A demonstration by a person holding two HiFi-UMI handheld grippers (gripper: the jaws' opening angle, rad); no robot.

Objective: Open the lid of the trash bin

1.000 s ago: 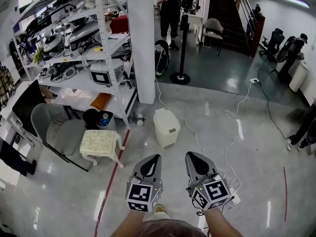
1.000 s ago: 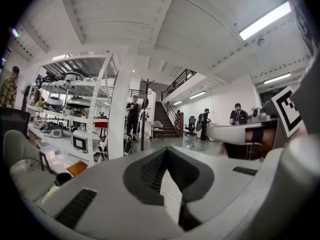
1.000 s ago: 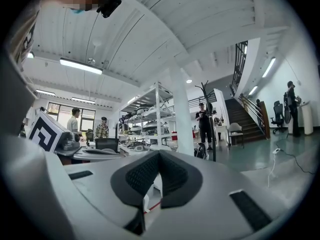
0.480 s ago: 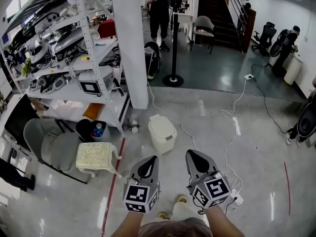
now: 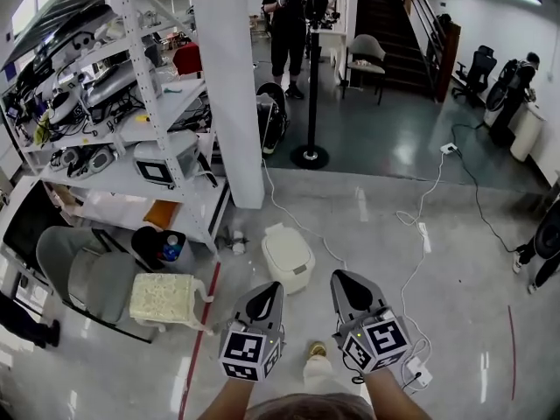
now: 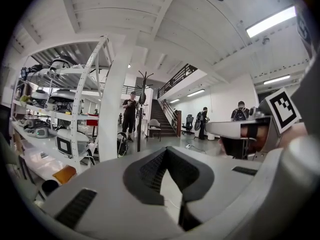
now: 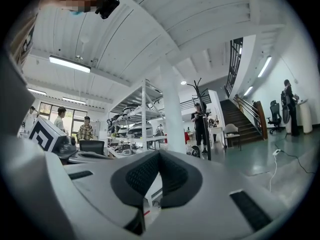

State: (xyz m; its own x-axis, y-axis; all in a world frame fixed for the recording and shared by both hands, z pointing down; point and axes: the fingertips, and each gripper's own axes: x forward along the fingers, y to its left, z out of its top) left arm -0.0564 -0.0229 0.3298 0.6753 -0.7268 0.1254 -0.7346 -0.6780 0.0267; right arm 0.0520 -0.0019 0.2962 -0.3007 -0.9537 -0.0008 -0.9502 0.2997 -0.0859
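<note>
Head view: one trash bin (image 5: pixel 288 259), lid down; two closed hand-held grippers (image 5: pixel 267 297) (image 5: pixel 347 289).

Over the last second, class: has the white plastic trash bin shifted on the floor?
No. The white plastic trash bin keeps its place by the base of the white square pillar; only the head camera advanced.

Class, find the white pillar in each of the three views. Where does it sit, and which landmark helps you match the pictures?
Head view: the pillar stands at upper centre-left, just right of the shelves.
Left gripper view: left of centre, again right of the shelves.
Right gripper view: near the centre, shelves to its left.
Shared landmark: the staircase, to the right of the pillar in every view.
</note>
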